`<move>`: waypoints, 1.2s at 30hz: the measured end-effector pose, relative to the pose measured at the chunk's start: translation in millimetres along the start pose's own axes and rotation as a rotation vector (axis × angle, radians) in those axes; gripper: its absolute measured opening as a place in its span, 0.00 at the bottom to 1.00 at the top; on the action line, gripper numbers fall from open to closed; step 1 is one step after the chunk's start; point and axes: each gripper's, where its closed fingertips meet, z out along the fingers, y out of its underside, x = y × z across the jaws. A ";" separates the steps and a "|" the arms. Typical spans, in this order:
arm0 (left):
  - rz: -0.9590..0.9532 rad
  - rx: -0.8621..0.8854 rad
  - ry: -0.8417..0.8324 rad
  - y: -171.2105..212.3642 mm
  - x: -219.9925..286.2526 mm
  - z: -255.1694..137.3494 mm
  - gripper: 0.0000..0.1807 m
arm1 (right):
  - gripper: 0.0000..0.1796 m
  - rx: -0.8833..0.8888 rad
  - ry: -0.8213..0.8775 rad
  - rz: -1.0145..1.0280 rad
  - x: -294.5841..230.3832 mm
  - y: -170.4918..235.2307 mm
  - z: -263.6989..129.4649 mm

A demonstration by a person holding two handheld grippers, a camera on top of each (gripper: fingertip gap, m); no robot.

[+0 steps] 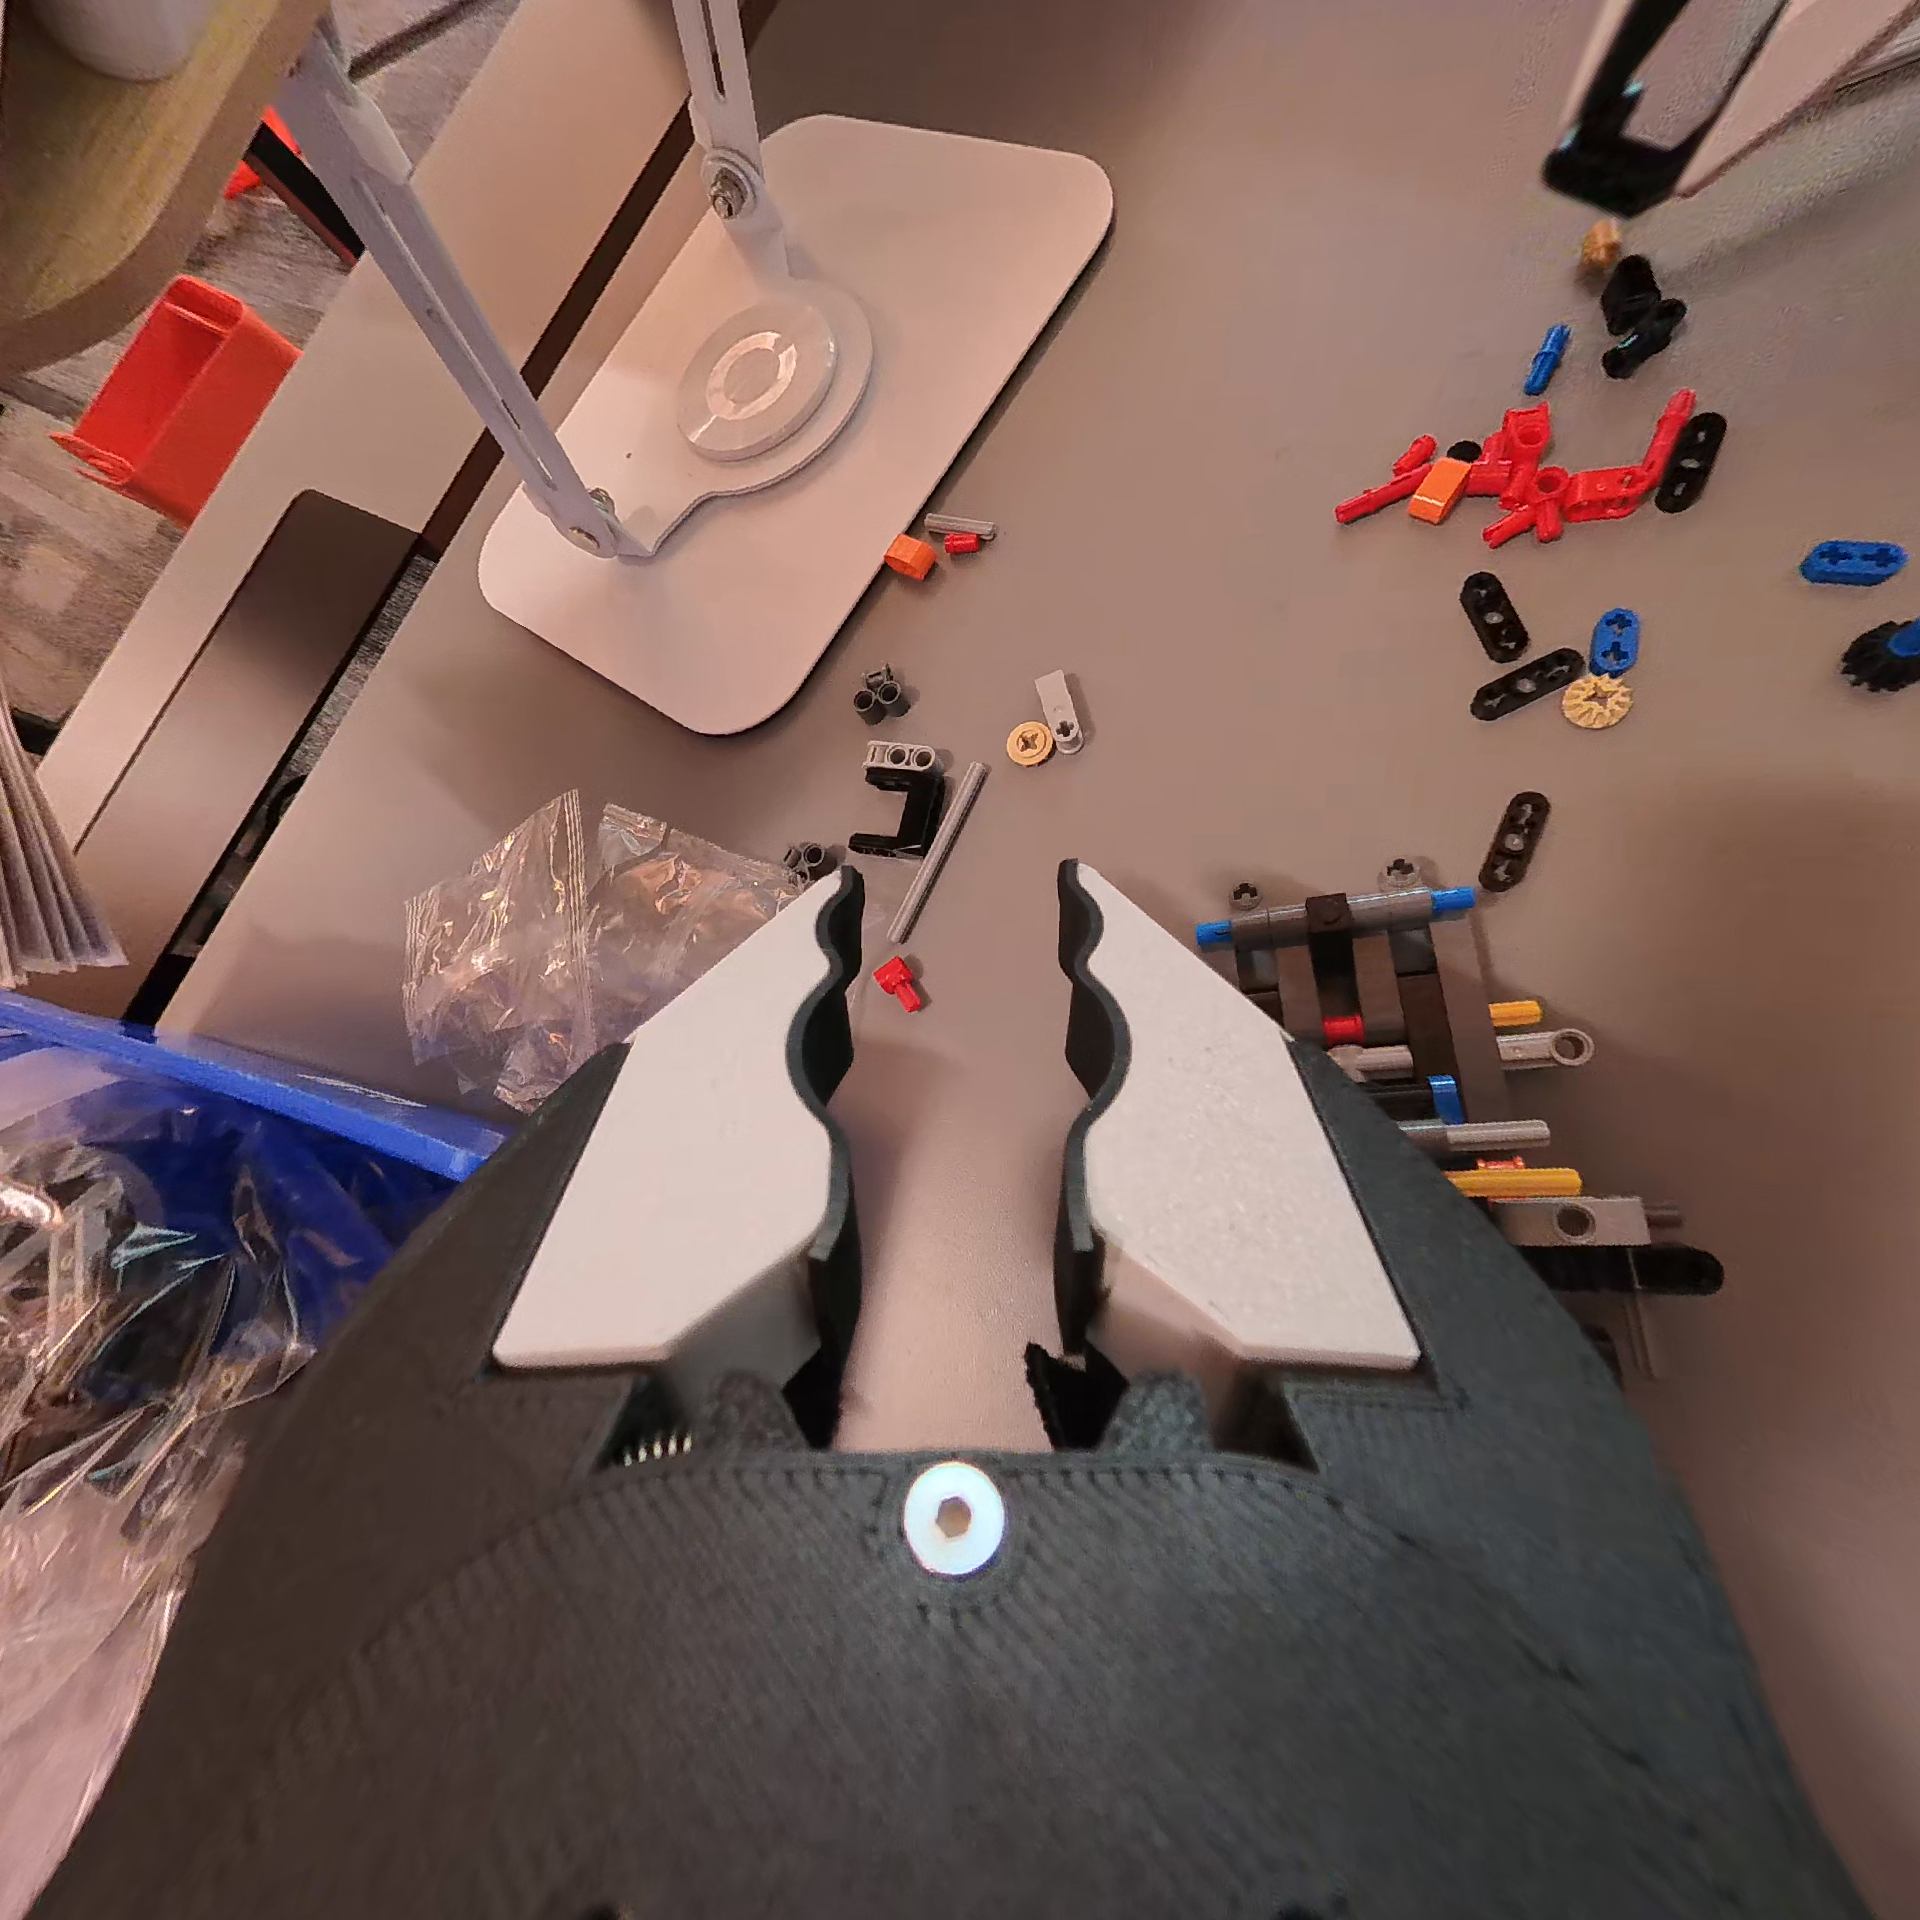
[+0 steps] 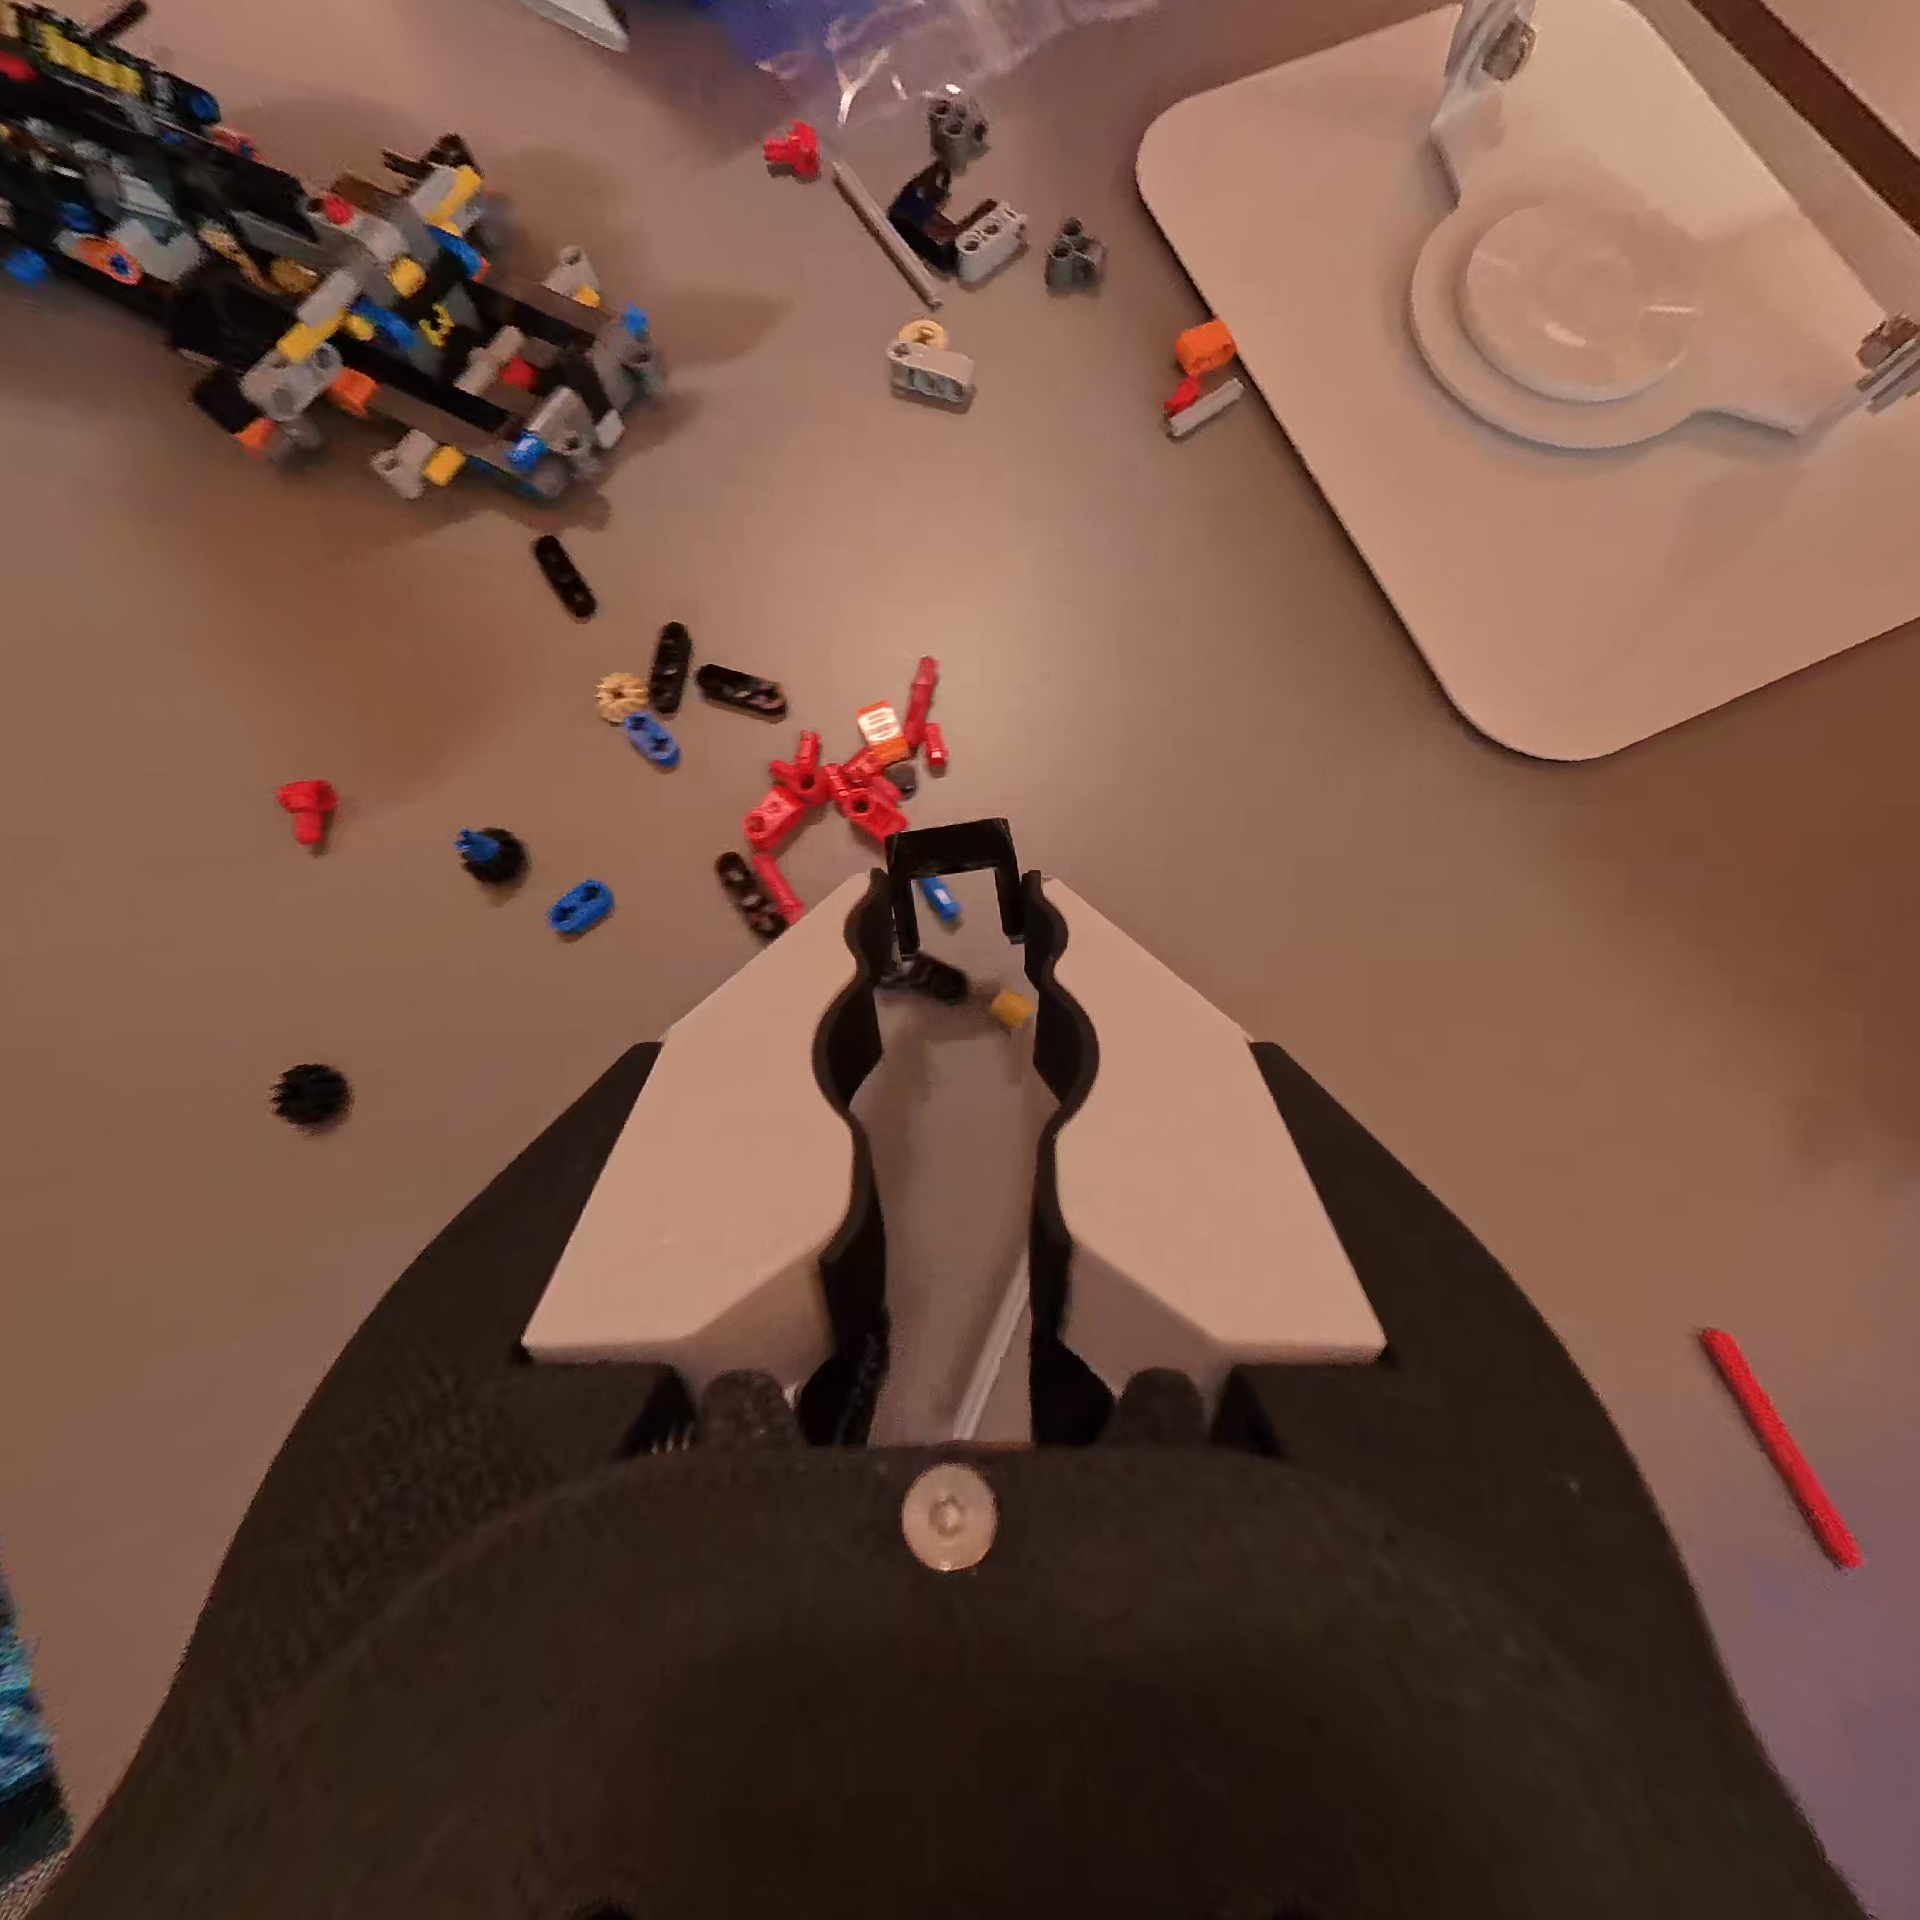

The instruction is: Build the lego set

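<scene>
My left gripper (image 1: 958,896) is open and empty above the table, next to a small red pin (image 1: 898,983) and a grey axle (image 1: 940,852). The part-built lego model (image 1: 1382,1029) lies just right of it; it also shows at the upper left of the right wrist view (image 2: 343,301). My right gripper (image 2: 956,904) is shut on a black U-shaped frame piece (image 2: 951,844), held above the table over a pile of red pieces (image 2: 831,790). That gripper with the frame also shows at the top right of the left wrist view (image 1: 1621,156).
A white lamp base (image 1: 831,416) stands at the back. A crumpled clear bag (image 1: 582,935) and a blue bin of bags (image 1: 156,1143) sit on the left. Loose black, blue and red pieces (image 1: 1538,665) are scattered. A red axle (image 2: 1779,1446) lies at the right. Tip to tip, the grippers are about 20 centimeters apart. The small red pin (image 1: 898,983) is about 7 centimeters from my left fingertips and 25 centimeters from my right. My right wrist view (image 2: 793,140) looks at it from another angle.
</scene>
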 end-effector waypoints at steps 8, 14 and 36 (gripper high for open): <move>0.000 0.011 0.004 -1.7 0.3 -0.3 0.20 | 0.12 0.028 -0.003 0.000 -44.6 2.1 -24.0; 0.006 0.018 0.010 -4.1 2.9 -0.3 0.20 | 0.12 0.027 -0.006 -0.002 -74.2 5.7 -31.4; 0.307 0.223 0.341 -49.0 119.1 -51.3 0.26 | 0.12 0.028 -0.019 0.065 -126.8 29.7 -35.7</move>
